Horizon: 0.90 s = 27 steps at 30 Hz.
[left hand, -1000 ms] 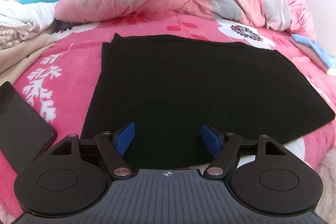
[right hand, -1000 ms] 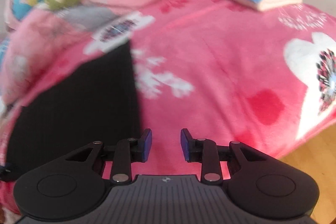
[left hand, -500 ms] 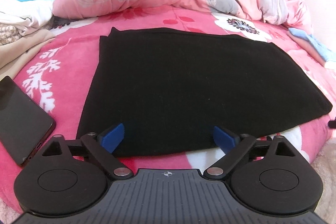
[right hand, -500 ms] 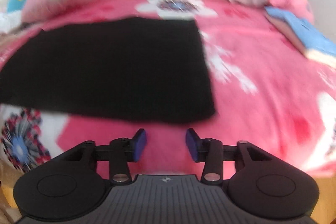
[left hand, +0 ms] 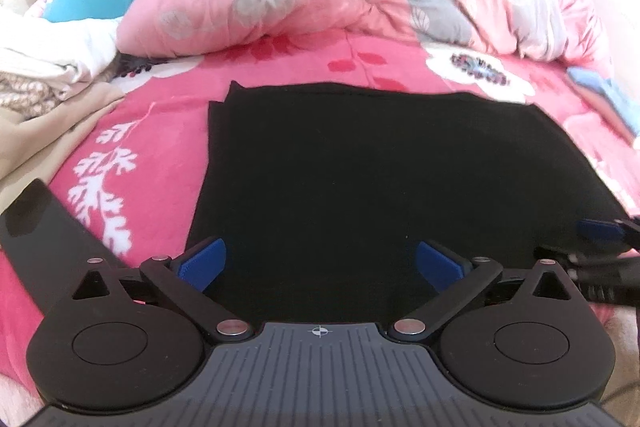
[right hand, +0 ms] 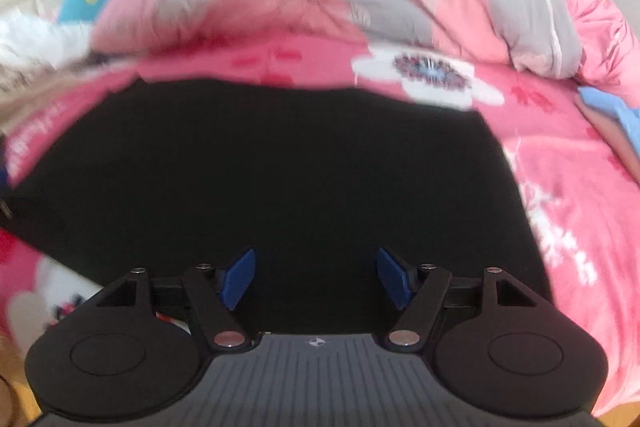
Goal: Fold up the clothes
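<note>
Black garment (left hand: 384, 187) lies flat on the pink flowered bedspread (left hand: 160, 131), near the front edge of the bed. At its far left corner a second layer shows under the top one, so it seems to be folded at least once. The left gripper (left hand: 318, 265) hovers over the near left part of the cloth with its jaws spread wide and nothing between them. The right gripper (right hand: 316, 277) hovers over the near right part, also spread and empty. A dark phone (left hand: 48, 227) lies just beside the cloth on the left, and a folded blue garment (right hand: 616, 123) lies well apart on the right. In my judgement, the risk is a pinch that takes only the top layer, because the layers are thin and dark; then the fold would come apart. A low left gripper could also push the phone.
</note>
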Motion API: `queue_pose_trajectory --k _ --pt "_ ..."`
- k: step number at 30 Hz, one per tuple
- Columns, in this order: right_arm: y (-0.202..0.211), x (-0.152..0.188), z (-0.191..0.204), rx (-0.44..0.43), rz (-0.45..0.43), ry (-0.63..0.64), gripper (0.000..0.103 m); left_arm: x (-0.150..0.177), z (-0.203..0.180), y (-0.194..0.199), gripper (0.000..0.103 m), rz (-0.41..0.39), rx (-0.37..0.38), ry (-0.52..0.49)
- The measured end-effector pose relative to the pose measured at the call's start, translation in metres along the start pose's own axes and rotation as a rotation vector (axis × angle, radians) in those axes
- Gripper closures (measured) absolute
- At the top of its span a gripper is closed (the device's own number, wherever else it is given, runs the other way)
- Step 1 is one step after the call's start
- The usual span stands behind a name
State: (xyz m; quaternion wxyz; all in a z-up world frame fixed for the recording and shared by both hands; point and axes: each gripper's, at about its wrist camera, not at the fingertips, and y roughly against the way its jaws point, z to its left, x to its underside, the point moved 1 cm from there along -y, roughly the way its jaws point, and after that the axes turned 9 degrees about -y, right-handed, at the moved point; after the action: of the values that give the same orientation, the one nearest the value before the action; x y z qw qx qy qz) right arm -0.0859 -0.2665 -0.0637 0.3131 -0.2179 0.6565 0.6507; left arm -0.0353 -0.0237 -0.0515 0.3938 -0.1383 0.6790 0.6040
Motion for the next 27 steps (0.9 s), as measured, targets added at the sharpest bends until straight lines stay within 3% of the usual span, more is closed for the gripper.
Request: queue_pose_trajectory --k 3,8,12,16,18,23,27 --pt "0.009 0.016 0.003 0.0 -0.002 0.008 0.02 -0.006 -0.006 -0.011 0.0 0.028 -0.019 -0.023" --pt "0.038 0.029 -0.001 -0.049 0.062 0.031 0.016 -0.015 -0.008 -0.019 0.0 0.037 -0.005 -0.002" --pt "0.055 0.008 -0.002 -0.048 -0.023 0.011 0.012 -0.021 -0.01 -0.026 0.0 0.049 -0.035 -0.004" --pt "0.041 -0.017 0.004 -0.034 -0.089 -0.004 0.005 -0.021 -0.009 -0.042 0.0 0.132 -0.071 0.014" --pt "0.027 -0.015 0.008 -0.02 -0.067 -0.005 0.002 -0.02 -0.009 -0.05 0.0 0.175 -0.076 0.022" --pt "-0.007 -0.006 0.016 0.016 0.002 -0.005 0.001 -0.019 -0.01 -0.05 0.0 0.177 -0.087 0.008" --pt "0.002 0.013 0.019 -0.003 0.014 0.007 0.0 -0.02 -0.009 -0.051 0.0 0.182 -0.081 0.018"
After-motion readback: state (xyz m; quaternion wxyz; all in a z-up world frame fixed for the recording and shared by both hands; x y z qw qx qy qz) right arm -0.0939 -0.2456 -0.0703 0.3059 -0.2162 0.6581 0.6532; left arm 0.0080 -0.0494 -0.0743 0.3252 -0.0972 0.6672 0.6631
